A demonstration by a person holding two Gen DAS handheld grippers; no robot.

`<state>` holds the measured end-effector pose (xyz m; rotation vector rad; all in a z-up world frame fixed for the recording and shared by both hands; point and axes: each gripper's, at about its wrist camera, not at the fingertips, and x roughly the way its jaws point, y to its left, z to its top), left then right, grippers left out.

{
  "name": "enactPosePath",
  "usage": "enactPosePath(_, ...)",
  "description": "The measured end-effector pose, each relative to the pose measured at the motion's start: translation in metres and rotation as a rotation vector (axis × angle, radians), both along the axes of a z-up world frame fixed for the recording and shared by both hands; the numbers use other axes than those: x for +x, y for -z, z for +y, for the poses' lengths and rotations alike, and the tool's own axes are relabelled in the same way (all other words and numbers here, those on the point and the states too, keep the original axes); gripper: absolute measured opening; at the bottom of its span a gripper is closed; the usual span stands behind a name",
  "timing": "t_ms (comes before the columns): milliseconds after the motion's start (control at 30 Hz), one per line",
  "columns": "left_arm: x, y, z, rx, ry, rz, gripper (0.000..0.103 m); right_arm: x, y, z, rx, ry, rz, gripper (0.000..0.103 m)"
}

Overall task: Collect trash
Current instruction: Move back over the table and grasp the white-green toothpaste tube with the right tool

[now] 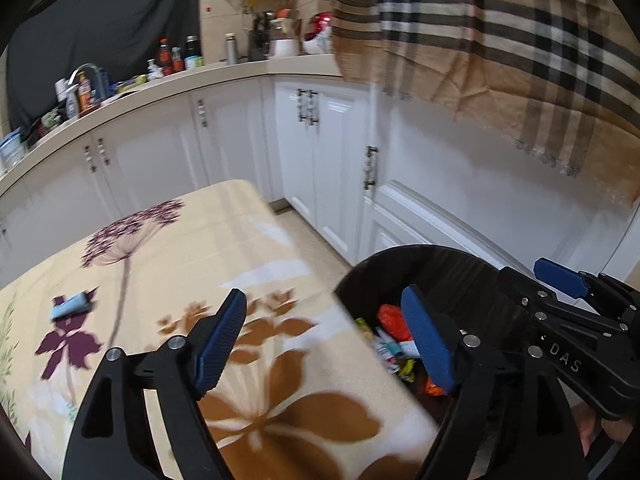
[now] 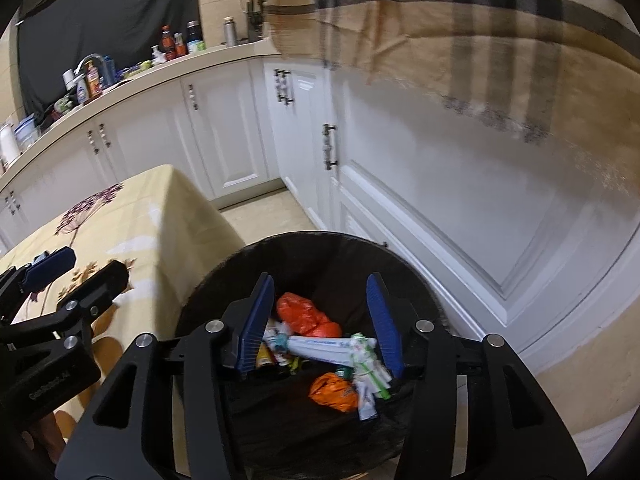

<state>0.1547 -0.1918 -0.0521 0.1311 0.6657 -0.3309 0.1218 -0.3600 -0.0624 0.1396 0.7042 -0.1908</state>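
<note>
A black trash bin (image 2: 320,236) stands on the floor beside the table, with an orange bag (image 2: 304,312), white wrappers (image 2: 328,350) and an orange packet (image 2: 334,392) inside. My right gripper (image 2: 320,322) hovers over the bin's mouth, open, with nothing between its blue pads. My left gripper (image 1: 326,340) stands wide open and empty over the table's edge next to the bin (image 1: 420,249). A small light-blue tube (image 1: 72,306) lies on the floral tablecloth (image 1: 240,240), far to the left of the left gripper.
White kitchen cabinets (image 1: 320,168) run behind the table and bin, under a counter (image 1: 168,80) crowded with bottles. A plaid cloth (image 1: 500,40) hangs at the upper right. A strip of beige floor (image 2: 264,216) lies between table, bin and cabinets.
</note>
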Motion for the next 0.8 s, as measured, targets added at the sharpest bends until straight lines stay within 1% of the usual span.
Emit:
enactPosePath(100, -0.008, -0.003, 0.025, -0.001, -0.039, -0.01, 0.08, 0.002, -0.003, 0.02, 0.002, -0.049, 0.0, 0.049)
enactPosePath(300, -0.02, -0.009, 0.091, 0.007, -0.17, -0.007, 0.083, 0.009, -0.007, 0.073, 0.007, -0.172, 0.003, 0.049)
enactPosePath(367, -0.028, -0.01, 0.123, 0.011, -0.239, -0.012, 0.084, 0.011, -0.009, 0.098, 0.005, -0.228, 0.003, 0.049)
enactPosePath(467, -0.039, -0.009, 0.164, 0.042, -0.328, -0.016, 0.084, 0.012, -0.011, 0.135, 0.002, -0.315, 0.01, 0.048)
enactPosePath(600, -0.057, -0.006, 0.22, 0.067, -0.46, 0.002, 0.085, 0.011, -0.012, 0.184, -0.009, -0.421, 0.022, 0.049)
enactPosePath(800, -0.081, 0.002, 0.292, 0.057, -0.609, 0.037, 0.085, 0.01, -0.007, 0.252, -0.031, -0.562, 0.057, 0.049)
